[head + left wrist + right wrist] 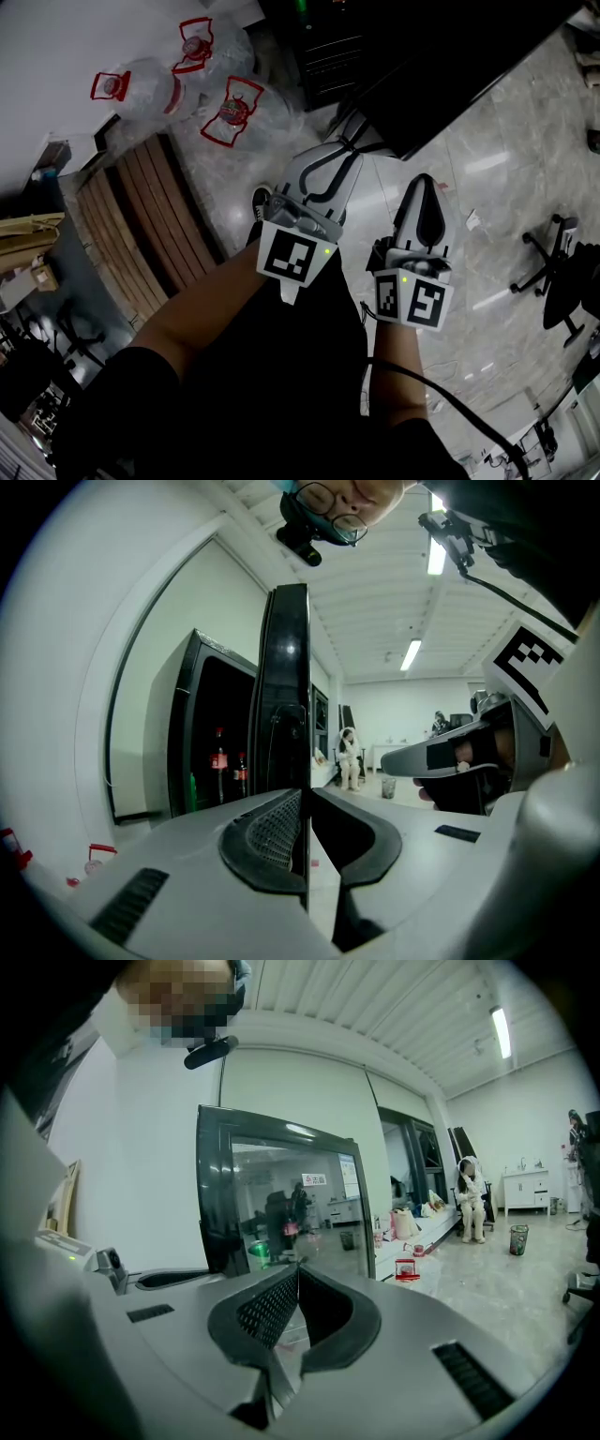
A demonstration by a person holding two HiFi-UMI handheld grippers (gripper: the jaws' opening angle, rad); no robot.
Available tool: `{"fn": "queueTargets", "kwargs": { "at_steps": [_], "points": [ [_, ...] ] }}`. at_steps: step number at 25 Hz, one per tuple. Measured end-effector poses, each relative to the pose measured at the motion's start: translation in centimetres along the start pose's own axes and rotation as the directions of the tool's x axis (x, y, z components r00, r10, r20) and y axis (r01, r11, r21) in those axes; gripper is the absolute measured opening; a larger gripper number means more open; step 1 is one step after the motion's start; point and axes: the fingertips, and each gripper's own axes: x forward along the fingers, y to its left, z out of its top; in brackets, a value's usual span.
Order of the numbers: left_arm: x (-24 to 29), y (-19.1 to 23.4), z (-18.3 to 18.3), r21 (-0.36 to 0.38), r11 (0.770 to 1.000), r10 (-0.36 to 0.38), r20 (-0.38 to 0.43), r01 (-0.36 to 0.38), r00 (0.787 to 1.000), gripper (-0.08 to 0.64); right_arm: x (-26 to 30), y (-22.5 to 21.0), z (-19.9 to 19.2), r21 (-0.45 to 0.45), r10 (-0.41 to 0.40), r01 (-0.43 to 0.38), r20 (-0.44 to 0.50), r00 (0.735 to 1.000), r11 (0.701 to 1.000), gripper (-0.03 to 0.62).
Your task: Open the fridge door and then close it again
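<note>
The black fridge (211,733) stands open, with bottles (219,761) showing on its shelves. Its door (286,686) is seen edge-on in the left gripper view and runs down between the jaws. My left gripper (307,797) is shut on that door edge. From the head view it (328,164) reaches up to the black door (459,75). My right gripper (422,202) hangs beside it on the right. In the right gripper view the door's glass face (281,1199) fills the middle. The right gripper (298,1271) is shut, tips together, with nothing seen between them.
Several clear water jugs (150,89) with red handles lie on the floor at upper left, beside a wooden slatted bench (150,225). An office chair (562,272) stands at the right. A person sits far off (349,757) near a small bin (388,787).
</note>
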Motion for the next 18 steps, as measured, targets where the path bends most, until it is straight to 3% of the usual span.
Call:
{"fn": "queueTargets", "kwargs": {
  "at_steps": [6, 12, 15, 18],
  "points": [
    [0.4, 2.5, 0.1, 0.022, 0.999, 0.028, -0.005, -0.028, 1.000, 0.044, 0.2, 0.5, -0.1, 0.004, 0.002, -0.002, -0.015, 1.000, 1.000, 0.015],
    [1.6, 9.4, -1.3, -0.100, 0.982, 0.155, -0.064, -0.161, 0.986, 0.060, 1.6, 1.5, -0.7, 0.015, 0.010, -0.010, -0.031, 0.999, 1.000, 0.015],
    [3.2, 13.3, -1.0, -0.076, 0.979, 0.186, -0.050, -0.190, 0.981, 0.072, 2.7, 2.2, -0.7, 0.020, 0.013, -0.013, -0.033, 0.999, 1.000, 0.015],
    [3.7, 14.3, -0.6, -0.022, 0.983, 0.180, 0.006, -0.180, 0.984, 0.089, 3.8, 2.6, -0.4, 0.019, 0.012, -0.012, -0.031, 0.999, 1.000, 0.015]
  ]
}}
